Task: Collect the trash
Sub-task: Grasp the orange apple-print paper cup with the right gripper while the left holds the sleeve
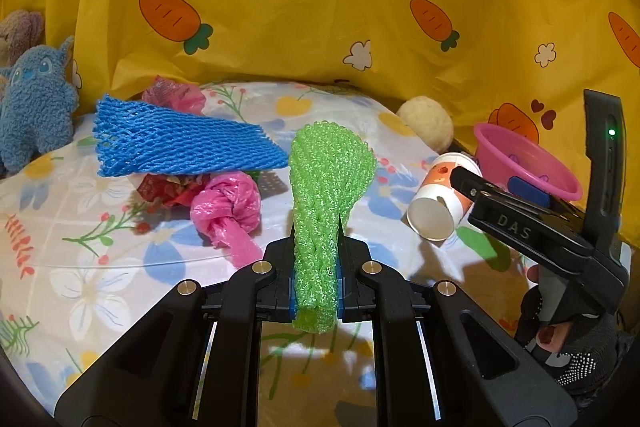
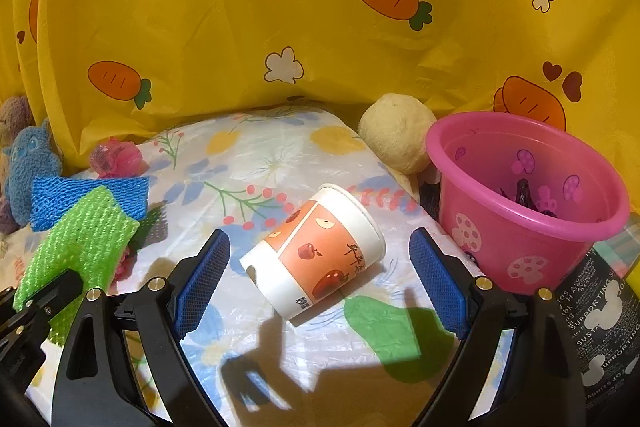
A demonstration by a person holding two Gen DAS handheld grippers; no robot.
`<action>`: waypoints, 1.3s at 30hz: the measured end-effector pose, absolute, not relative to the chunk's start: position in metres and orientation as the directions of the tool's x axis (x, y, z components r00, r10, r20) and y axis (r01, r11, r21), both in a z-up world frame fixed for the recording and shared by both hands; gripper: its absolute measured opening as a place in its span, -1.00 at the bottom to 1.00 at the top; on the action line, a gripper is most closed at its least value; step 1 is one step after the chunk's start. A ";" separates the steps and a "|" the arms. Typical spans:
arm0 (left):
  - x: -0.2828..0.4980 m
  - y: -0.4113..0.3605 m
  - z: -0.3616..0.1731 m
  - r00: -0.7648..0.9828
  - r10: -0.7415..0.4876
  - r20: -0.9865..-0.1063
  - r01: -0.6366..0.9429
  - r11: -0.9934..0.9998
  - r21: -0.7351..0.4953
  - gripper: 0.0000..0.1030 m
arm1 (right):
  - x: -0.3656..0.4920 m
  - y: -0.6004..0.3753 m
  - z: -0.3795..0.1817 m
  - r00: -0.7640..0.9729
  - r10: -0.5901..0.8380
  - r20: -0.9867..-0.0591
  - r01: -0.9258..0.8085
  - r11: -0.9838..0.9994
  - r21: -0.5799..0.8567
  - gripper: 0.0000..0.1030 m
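Clamping my left fingers (image 1: pixel 316 267) on the green foam net sleeve (image 1: pixel 326 187), I keep my right fingers (image 2: pixel 320 279) spread wide around the toppled orange-and-white paper cup (image 2: pixel 316 251) on the flower-print plastic desk cover (image 2: pixel 272 151), beside the pink plastic bucket (image 2: pixel 520 211), under yellow carrot-print sheeting (image 2: pixel 280 7).

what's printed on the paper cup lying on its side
Red apples on an orange band with white rims, on the paper cup; clearest in the right wrist view.

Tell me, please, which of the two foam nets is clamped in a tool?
The green foam net: the left tool is shut on its lower end, while the blue foam net lies loose on the table.
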State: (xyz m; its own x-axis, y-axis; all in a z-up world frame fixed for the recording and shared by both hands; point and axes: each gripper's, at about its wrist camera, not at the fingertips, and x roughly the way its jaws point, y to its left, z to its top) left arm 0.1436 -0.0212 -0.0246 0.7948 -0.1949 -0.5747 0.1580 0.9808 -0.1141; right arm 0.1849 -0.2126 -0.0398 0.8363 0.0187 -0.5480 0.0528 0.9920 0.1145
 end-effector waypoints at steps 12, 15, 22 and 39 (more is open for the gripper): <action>0.139 -0.016 -0.024 0.802 -0.218 -0.557 0.177 0.976 -0.127 -0.77 | 0.221 -0.211 -0.055 0.776 0.000 -0.630 0.102 0.987 0.125 0.68; 0.140 -0.016 -0.025 0.799 -0.225 -0.557 0.183 0.974 -0.130 -0.77 | 0.227 -0.208 -0.059 0.765 0.002 -0.645 0.100 0.987 0.122 0.56; 0.144 -0.013 -0.029 0.790 -0.240 -0.564 0.192 0.971 -0.145 -0.77 | 0.233 -0.199 -0.060 0.765 -0.013 -0.644 0.089 0.992 0.087 0.49; 0.145 -0.013 -0.029 0.787 -0.251 -0.564 0.203 0.968 -0.147 -0.77 | 0.243 -0.198 -0.064 0.745 0.017 -0.666 0.083 0.990 0.118 0.54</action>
State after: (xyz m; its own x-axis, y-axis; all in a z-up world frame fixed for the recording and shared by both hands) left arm 0.1447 -0.0131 -0.0294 0.7866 -0.2508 -0.5642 0.2034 0.9680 -0.1467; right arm 0.2425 -0.1983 -0.0638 0.7454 0.0168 -0.6664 0.0830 0.9895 0.1179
